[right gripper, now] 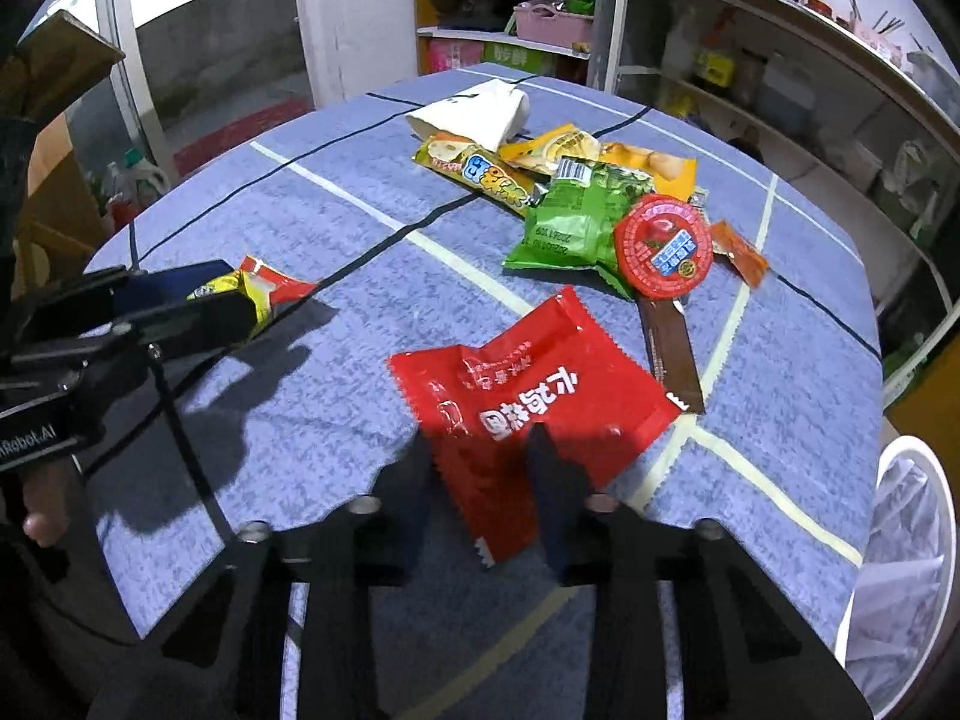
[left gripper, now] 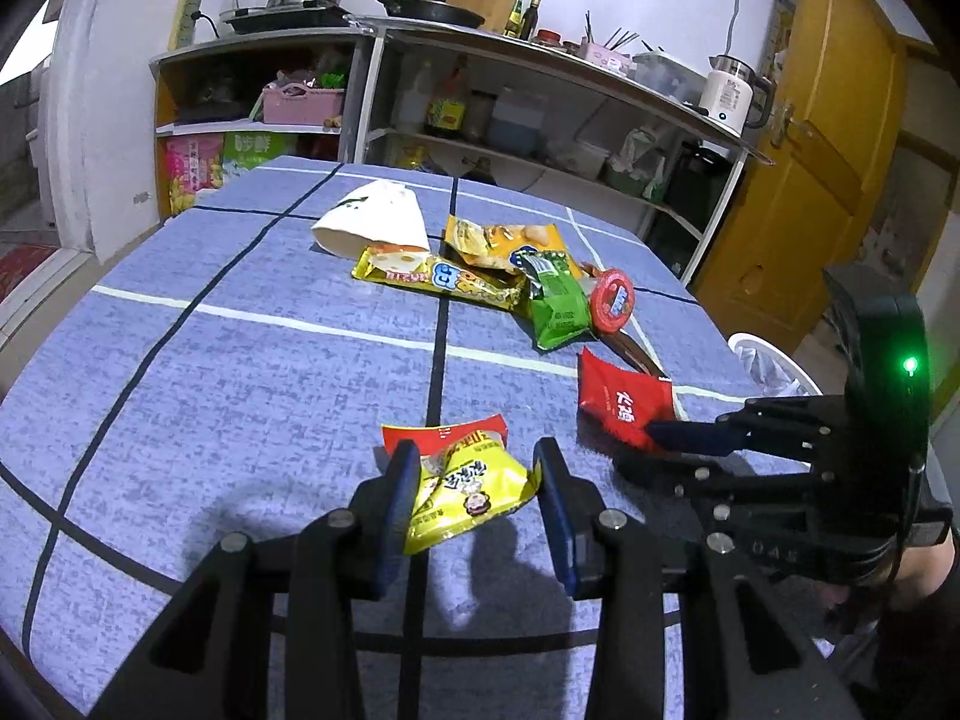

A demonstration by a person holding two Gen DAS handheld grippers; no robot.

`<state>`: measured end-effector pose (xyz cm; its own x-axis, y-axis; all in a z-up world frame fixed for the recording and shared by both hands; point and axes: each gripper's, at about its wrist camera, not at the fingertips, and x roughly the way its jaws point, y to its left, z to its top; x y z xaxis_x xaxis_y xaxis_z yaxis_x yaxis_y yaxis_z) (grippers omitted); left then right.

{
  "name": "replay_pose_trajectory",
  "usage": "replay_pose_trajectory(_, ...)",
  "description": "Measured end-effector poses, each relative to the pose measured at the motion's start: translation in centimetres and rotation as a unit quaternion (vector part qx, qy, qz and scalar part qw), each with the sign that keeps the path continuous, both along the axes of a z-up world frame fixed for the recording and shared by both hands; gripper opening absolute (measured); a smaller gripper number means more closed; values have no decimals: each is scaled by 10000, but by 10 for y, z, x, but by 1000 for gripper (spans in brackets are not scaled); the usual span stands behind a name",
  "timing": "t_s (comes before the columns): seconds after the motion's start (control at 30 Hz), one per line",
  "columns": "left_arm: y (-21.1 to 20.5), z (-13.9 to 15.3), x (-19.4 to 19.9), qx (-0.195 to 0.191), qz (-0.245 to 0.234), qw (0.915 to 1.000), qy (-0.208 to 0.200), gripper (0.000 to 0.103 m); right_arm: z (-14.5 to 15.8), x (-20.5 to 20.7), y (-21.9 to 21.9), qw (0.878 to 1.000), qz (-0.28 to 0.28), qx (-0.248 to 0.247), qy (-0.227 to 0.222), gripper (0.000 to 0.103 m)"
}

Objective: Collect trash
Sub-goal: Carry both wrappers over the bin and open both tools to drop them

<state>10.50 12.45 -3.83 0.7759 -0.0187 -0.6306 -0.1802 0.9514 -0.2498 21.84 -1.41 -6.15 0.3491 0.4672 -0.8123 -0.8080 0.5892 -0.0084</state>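
two-gripper collection of wrappers from a table (left gripper: 180,372) covered in a blue checked cloth. the left gripper (left gripper: 474,480) has its jaws parted around a crumpled yellow-and-red snack wrapper (left gripper: 462,483) near the table's front edge; a blue pad stands on either side of it, and whether the pads touch it yet cannot be told. the right gripper (right gripper: 480,468) likewise straddles a flat red foil sachet (right gripper: 528,384) towards the front right corner — jaws apart, the sachet's near end between them, no clamping visible.

progress, as judged: early. nothing appears to be lifted, and a pile remains towards the back of the table: a white paper cup lying on its side (left gripper: 372,225), a long yellow snack wrapper (left gripper: 432,276), an orange-yellow crisp packet (left gripper: 504,240), a green foil packet (left gripper: 555,306), a round red lid (left gripper: 612,300) and a brown strip wrapper (right gripper: 672,354). a white bin with a clear liner (right gripper: 906,570) stands off the table's right edge, the likely destination.

view differences: the right wrist view shows the bin's liner and a small orange sachet (right gripper: 741,252) behind the red lid, and sees the left gripper side-on at its left border. the left wrist view shows only the bin's rim, but gives the clearer look at the yellow-and-red wrapper between its pads — and shows the right gripper's finger lying over the red sachet.
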Motion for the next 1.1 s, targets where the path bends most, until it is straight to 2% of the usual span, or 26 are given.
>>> replay_pose_trajectory(0.03,0,-1,0,1,-9,10000,4,41,0,1,0,10000,-62,-34,-60,12)
replay_pose_trajectory(0.07,-1,-1,0,-1,-20,10000,11,41,0,2,-2,10000,-83,16,-13,11)
replay_pose_trajectory(0.23,-6,1,0,5,-79,10000,-16,41,11,2,-16,9991,-189,361,81,9)
replay_pose_trajectory(0.47,-24,15,6,6,-268,9995,-140,41,35,-5,-50,9969,-388,668,-142,9)
replay_pose_trajectory(0.77,-92,37,47,216,-976,9947,-240,41,56,7,-129,9877,-1193,949,-354,9)
replay_pose_trajectory(1.1,-189,53,105,367,-1953,9794,-344,41,61,33,-224,9677,-2249,1013,-515,9)
